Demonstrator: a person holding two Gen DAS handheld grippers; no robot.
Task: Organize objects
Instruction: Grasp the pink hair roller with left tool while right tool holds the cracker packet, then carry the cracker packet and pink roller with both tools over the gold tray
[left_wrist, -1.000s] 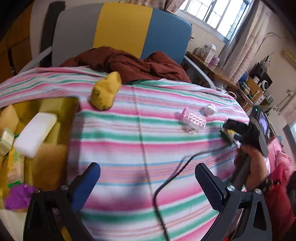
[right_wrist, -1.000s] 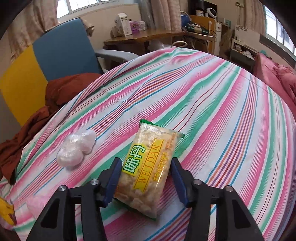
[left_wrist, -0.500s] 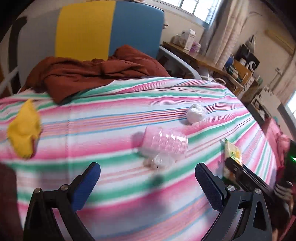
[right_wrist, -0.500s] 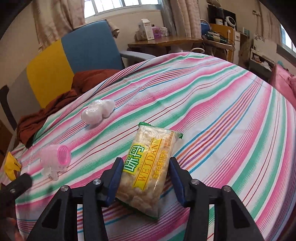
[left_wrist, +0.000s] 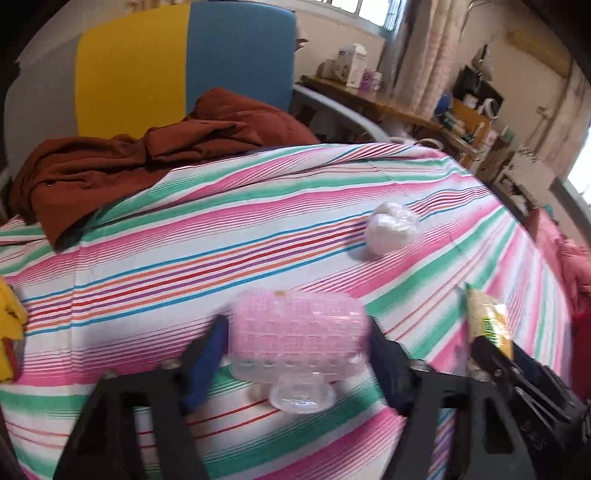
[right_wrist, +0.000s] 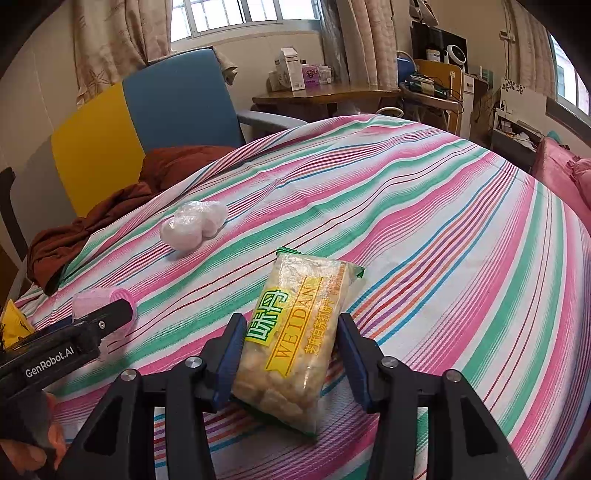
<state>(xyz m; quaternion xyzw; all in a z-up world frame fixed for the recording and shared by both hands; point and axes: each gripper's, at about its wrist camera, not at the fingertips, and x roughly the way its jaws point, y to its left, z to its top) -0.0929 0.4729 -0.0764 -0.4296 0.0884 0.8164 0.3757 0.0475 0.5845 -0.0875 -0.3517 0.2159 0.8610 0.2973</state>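
I've got the left gripper (left_wrist: 297, 345) straddling the pink roller (left_wrist: 297, 338) on the striped cloth (left_wrist: 184, 236); the blue pads sit right at each end of it, but I can't tell whether they're pressing or just flanking. The frame's blurry there. The roller's clear base (left_wrist: 301, 397) points toward my cam.

Taking the roller as the ref point: the white wrapped bundle (left_wrist: 391, 229) lies beyond it to the right, well apart. The snack pkt (right_wrist: 295, 332) is off to its right, pinched between the right gripper (right_wrist: 291, 350) pads, both pressing the pkt sides. The pkt's far end rests on the cloth, and the label reads WEIDAN.

A yellow item (left_wrist: 11, 328) is far left of the roller at the frame edge. A brown garment (left_wrist: 147, 155) is heaped behind-left of it, partly on the cloth, in front of a chair (left_wrist: 184, 62) with yellow and blue back panels. A wooden desk (right_wrist: 325, 96) w/ boxes stands further back, right.
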